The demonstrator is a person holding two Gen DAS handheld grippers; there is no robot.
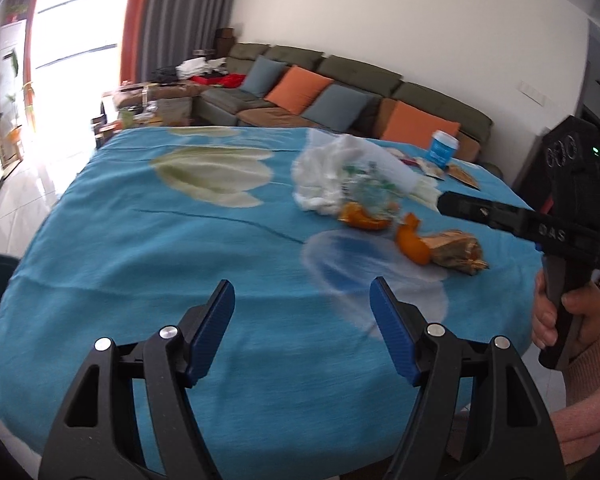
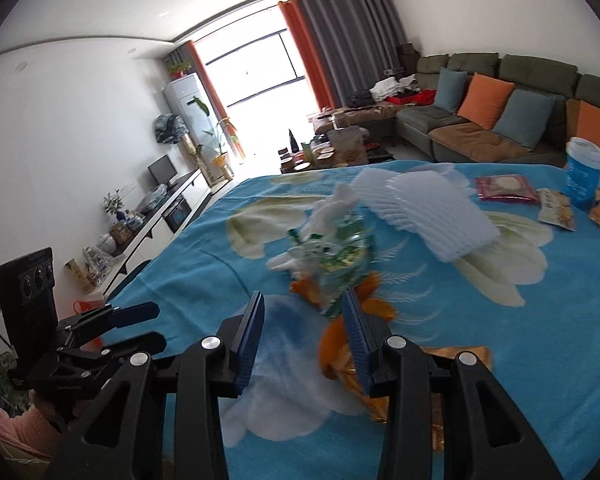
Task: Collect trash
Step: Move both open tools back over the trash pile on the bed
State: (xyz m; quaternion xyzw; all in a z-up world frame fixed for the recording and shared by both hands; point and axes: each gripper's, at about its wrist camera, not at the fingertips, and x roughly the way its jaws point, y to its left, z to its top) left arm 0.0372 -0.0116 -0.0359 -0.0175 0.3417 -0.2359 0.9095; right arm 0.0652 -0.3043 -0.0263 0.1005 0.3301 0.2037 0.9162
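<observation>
Trash lies in a loose cluster toward the right-hand side of your table, on the blue tablecloth with its pale flower print; nearest you, your left gripper hovers over bare cloth with its blue pads spread apart and nothing between them, so it is released; your right gripper sits over the near edge of the litter with its pads parted more narrowly, also grasping nothing, though an orange peel and a crinkled gold wrapper show just past its right finger; in the left wrist view your right hand grips the black handle at the frame's right edge, a pink sleeve below it; a little further on, a second orange peel lies against a crumpled clear plastic wrapper with green print, which touches a wad of white tissue; a stack of white foam sheets rests just behind that, blurred; beyond, near the far edge, flat snack packets lie beside an upright blue cup with a white lid; well past the table, a green sofa with orange and blue cushions lines the wall.
</observation>
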